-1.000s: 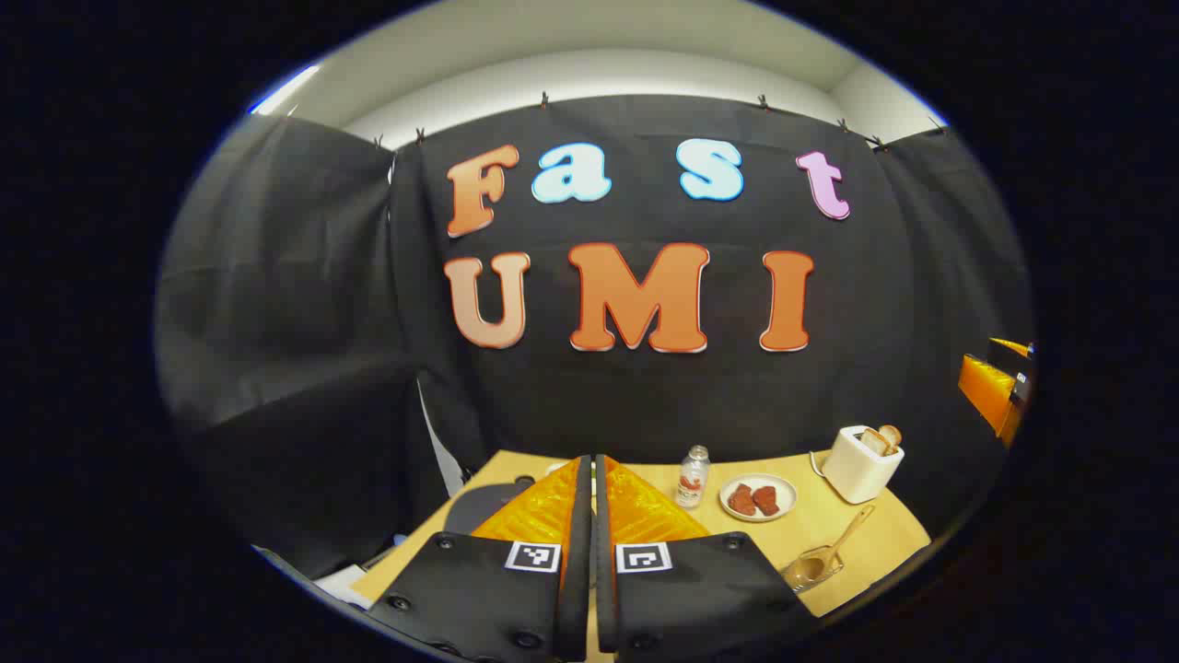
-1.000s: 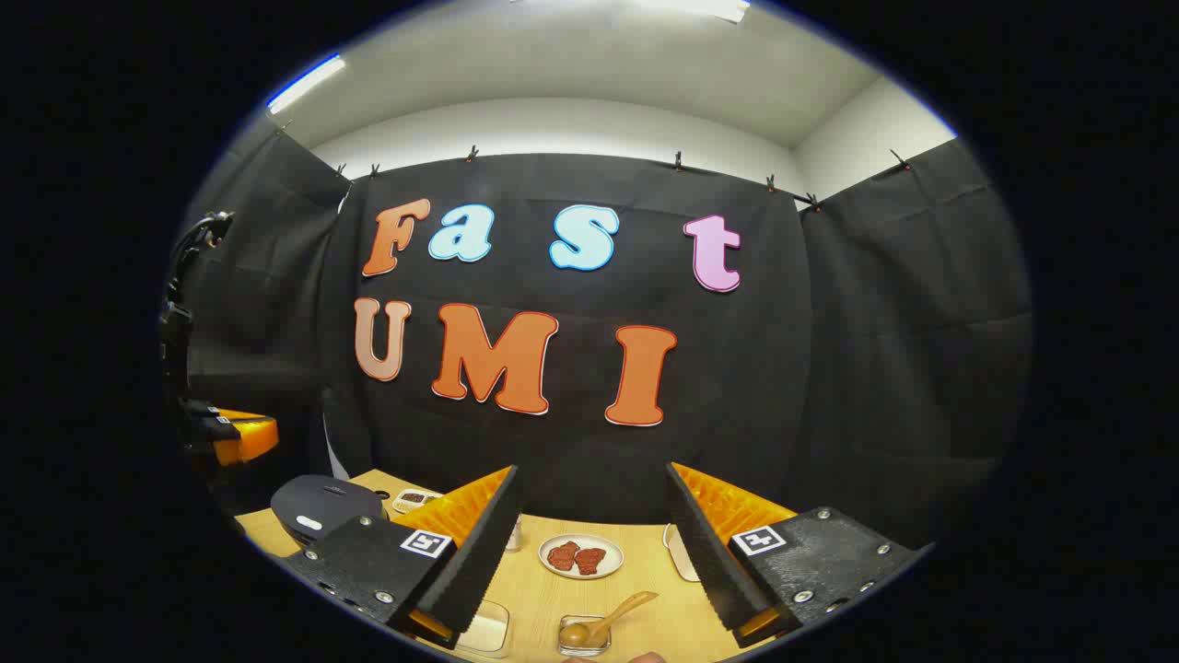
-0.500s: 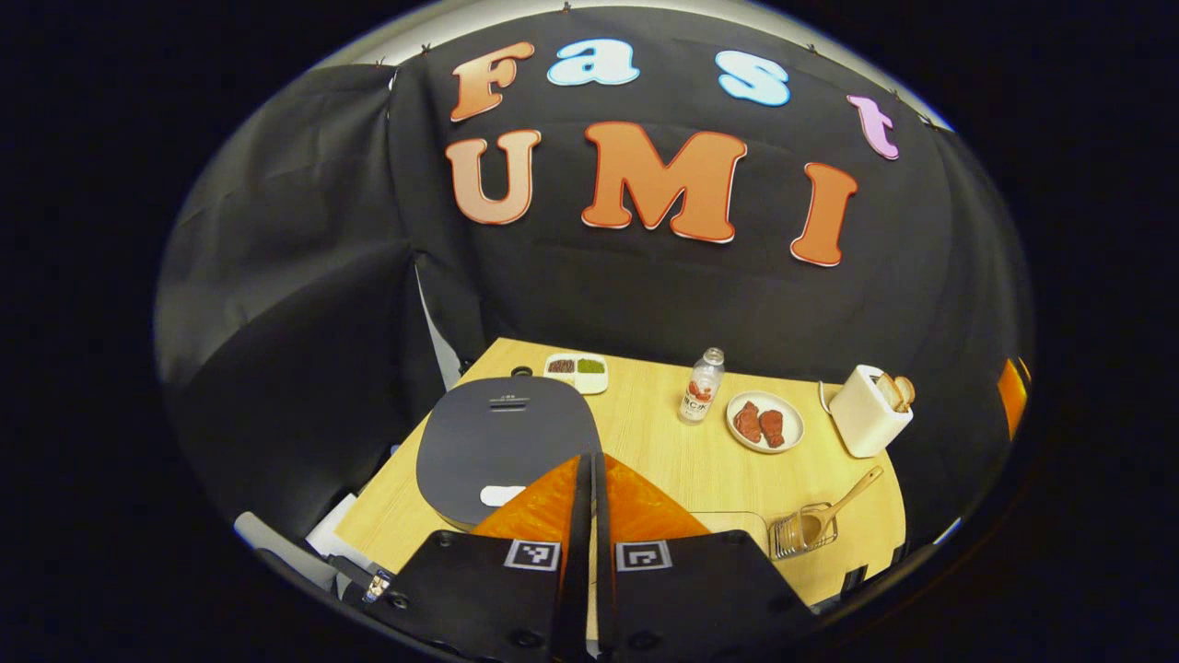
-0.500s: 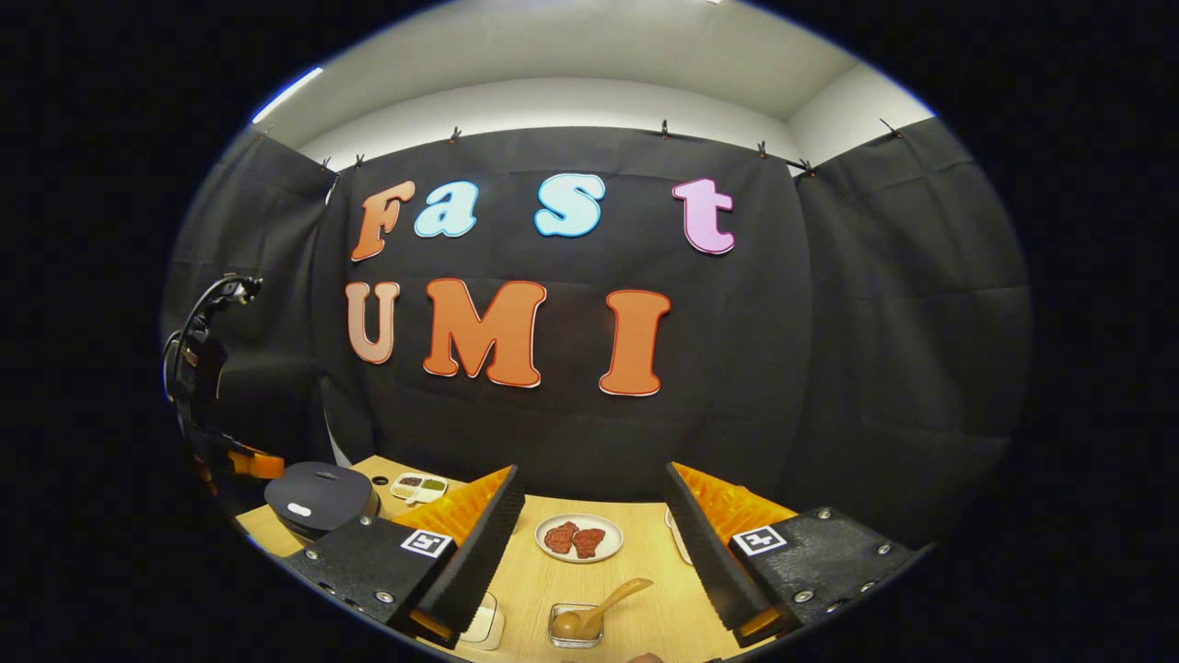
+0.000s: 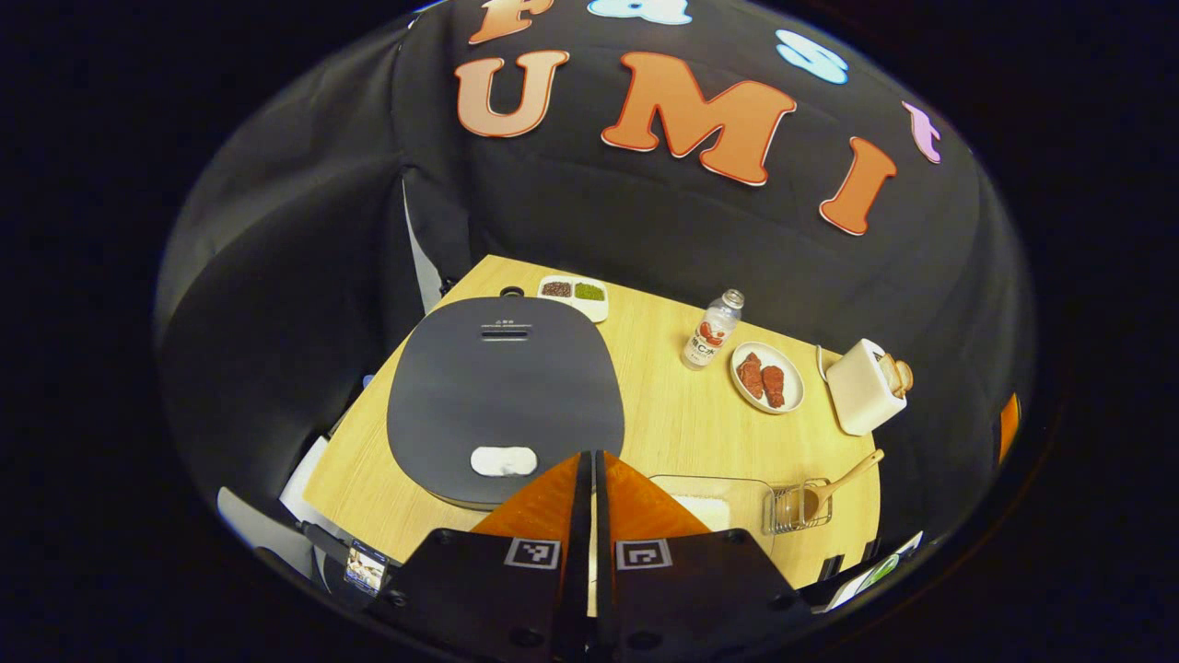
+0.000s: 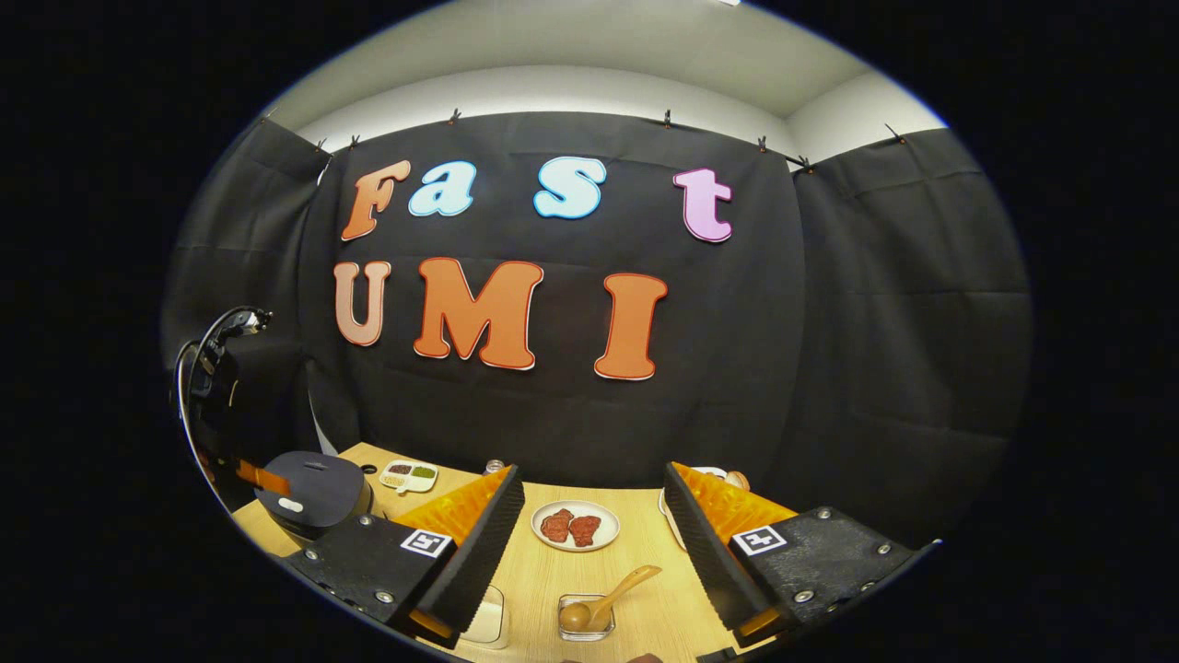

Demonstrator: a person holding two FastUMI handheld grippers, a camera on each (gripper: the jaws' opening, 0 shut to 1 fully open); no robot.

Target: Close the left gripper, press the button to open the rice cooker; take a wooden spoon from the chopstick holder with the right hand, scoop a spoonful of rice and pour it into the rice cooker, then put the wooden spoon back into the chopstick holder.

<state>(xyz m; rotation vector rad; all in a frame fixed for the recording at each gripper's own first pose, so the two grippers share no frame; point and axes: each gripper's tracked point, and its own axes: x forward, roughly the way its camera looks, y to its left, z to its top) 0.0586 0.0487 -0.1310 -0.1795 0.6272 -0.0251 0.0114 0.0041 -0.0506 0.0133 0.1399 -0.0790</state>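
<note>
- The cooker (image 5: 505, 401) sits at the table's (image 5: 663, 424) left end with its dark lid down; the white button (image 5: 503, 460) is at the lid's near edge.
- The holder (image 5: 794, 509), a clear wire-sided box near the table's front right, has the spoon (image 5: 834, 485) in it, bowl down and handle leaning out to the upper right. In the right gripper view the spoon (image 6: 603, 600) lies the same way in the holder (image 6: 586, 616).
- A clear tray (image 5: 709, 502) just left of the holder has white rice in it.
- A small divided dish (image 5: 573, 293) behind the cooker has a dark portion and a green one.
- A plate (image 5: 767, 377) carries two reddish pieces; a bottle (image 5: 711, 330) stands left of it and a toaster (image 5: 866, 385) with bread right of it.
- The left gripper (image 5: 589, 488) has its fingers pressed together with nothing between them; its tips are above the lid's front edge, just right of the button. Whether they touch the lid I cannot tell.
- The right gripper (image 6: 594, 516) is spread wide and empty, held above the table, with the plate (image 6: 576, 527) and spoon showing in the gap.
</note>
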